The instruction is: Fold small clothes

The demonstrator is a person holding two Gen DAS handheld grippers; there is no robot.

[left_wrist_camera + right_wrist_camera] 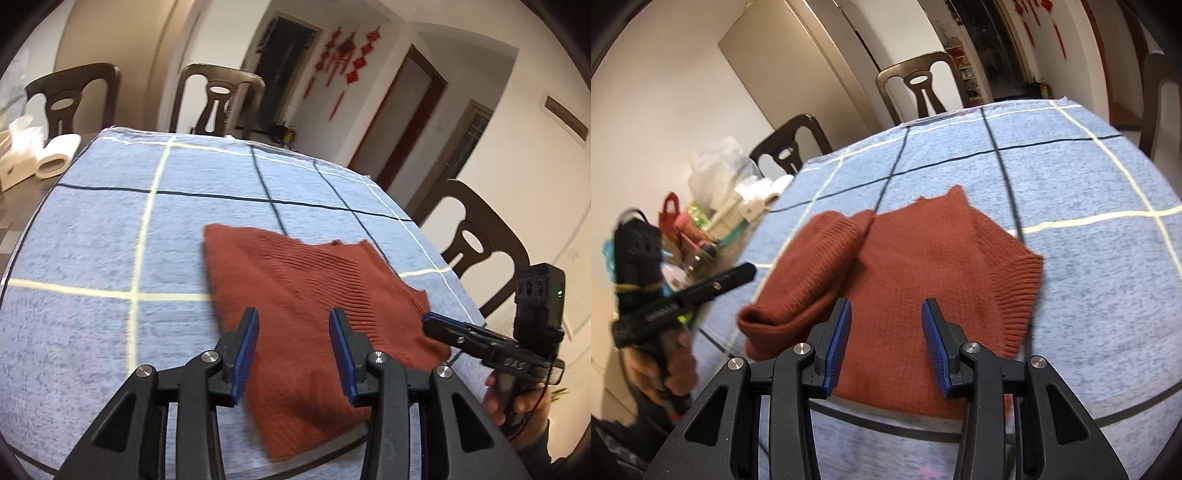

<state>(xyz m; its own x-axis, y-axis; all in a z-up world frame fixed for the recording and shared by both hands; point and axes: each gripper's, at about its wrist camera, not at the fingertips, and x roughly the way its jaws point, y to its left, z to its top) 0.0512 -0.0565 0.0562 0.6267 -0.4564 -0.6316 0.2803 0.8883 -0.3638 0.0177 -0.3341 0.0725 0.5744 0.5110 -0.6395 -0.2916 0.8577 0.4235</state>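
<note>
On the far left of the counter (22, 199), past the edge of the blue checked cloth (92, 229), stand white paper rolls (55, 155); the right wrist view shows more clutter there, with plastic bags (713, 166) and a red bag (670, 214). Dark chairs (218, 99) stand along the far side.

The left tongs (293, 354) hang released, blue pads apart, nothing between them, just above the near part of the rust-red knit sweater (295, 288). In that view the sweater's long axis runs from the far left corner toward the near right, slanting across the cloth. To its left the cloth lies bare and wide.

In the right wrist view the sweater (916, 266) lies flat, neck pointing away toward the far chairs, hem toward the near edge of the counter. One sleeve (809, 273) is folded in along its left side, cuff open toward the near left; the other sleeve's ribbed cuff (1019, 295) lies at the right. The right tongs (886, 354) are also released, spread over the sweater's near middle and gripping nothing. The hem reaches close to the counter's near edge. Right of the sweater, bare cloth stretches to the rim, with another chair (476, 240) beyond.
</note>
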